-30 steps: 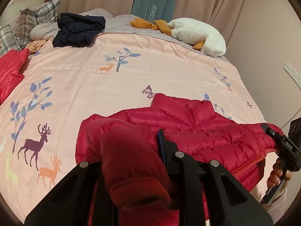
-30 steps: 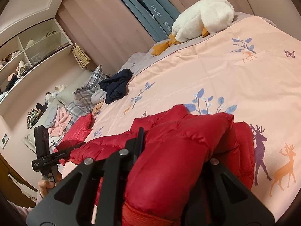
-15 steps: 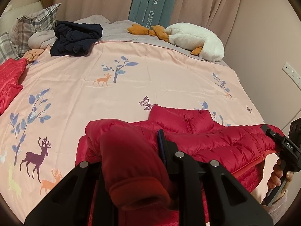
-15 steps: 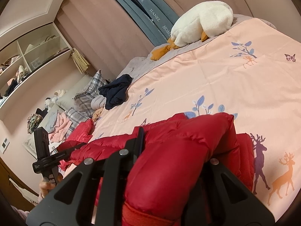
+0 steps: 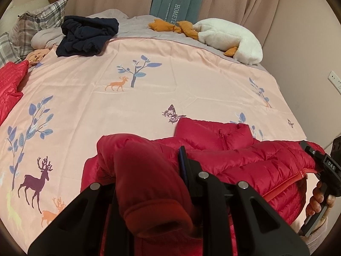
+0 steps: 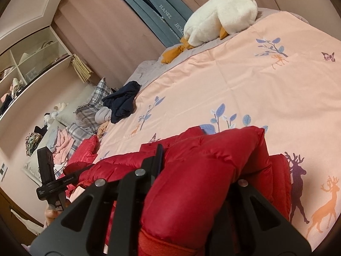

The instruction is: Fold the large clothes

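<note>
Drawn nearer the bed's edge than before, red puffer jacket (image 5: 234,160) sleeves clamped between both grippers' (image 5: 149,170) (image 6: 191,166) jaws.

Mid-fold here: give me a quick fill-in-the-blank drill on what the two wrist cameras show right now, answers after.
1. Both claws are shut on the sleeves of a puffer jacket whose colour is ____.
2. The left claw grips the sleeve near its ____, the ribbed end facing the camera.
3. The jacket lies on a pink bedspread printed with trees, butterflies and ____.
4. The white plush toy with orange feet is shaped like a ____.

Missing words: red; cuff; deer; goose
</note>
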{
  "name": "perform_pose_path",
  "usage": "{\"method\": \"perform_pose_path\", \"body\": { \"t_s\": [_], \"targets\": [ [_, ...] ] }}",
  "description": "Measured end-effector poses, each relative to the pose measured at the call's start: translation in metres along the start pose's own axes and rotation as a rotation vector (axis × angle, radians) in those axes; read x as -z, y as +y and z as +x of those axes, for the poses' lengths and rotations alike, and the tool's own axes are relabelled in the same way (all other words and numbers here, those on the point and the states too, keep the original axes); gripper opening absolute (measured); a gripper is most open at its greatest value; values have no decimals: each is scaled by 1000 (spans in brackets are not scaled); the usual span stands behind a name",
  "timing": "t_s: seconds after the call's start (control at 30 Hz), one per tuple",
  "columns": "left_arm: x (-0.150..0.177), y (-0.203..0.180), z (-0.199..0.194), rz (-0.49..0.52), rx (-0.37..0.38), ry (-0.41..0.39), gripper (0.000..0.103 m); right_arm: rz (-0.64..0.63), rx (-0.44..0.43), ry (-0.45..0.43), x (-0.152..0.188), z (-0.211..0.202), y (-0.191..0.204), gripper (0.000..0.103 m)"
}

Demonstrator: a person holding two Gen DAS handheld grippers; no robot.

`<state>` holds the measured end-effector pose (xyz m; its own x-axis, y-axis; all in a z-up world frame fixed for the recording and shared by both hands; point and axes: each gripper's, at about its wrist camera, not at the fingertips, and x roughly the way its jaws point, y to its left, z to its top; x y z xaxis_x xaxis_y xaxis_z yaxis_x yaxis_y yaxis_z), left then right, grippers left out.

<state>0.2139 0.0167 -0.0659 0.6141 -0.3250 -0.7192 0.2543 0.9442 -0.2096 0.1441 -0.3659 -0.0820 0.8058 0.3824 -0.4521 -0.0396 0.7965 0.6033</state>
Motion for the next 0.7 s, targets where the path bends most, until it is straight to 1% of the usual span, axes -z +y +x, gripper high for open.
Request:
{"method": "perform_pose_path", "body": {
  "t_s": [0.33,0.7],
  "targets": [
    [2,0,21,8,-28,36,21,18,23,25,2,14,-10,16],
    [2,1,35,8,-42,59,21,34,50,55,3,27,-18,16]
  ]
}}
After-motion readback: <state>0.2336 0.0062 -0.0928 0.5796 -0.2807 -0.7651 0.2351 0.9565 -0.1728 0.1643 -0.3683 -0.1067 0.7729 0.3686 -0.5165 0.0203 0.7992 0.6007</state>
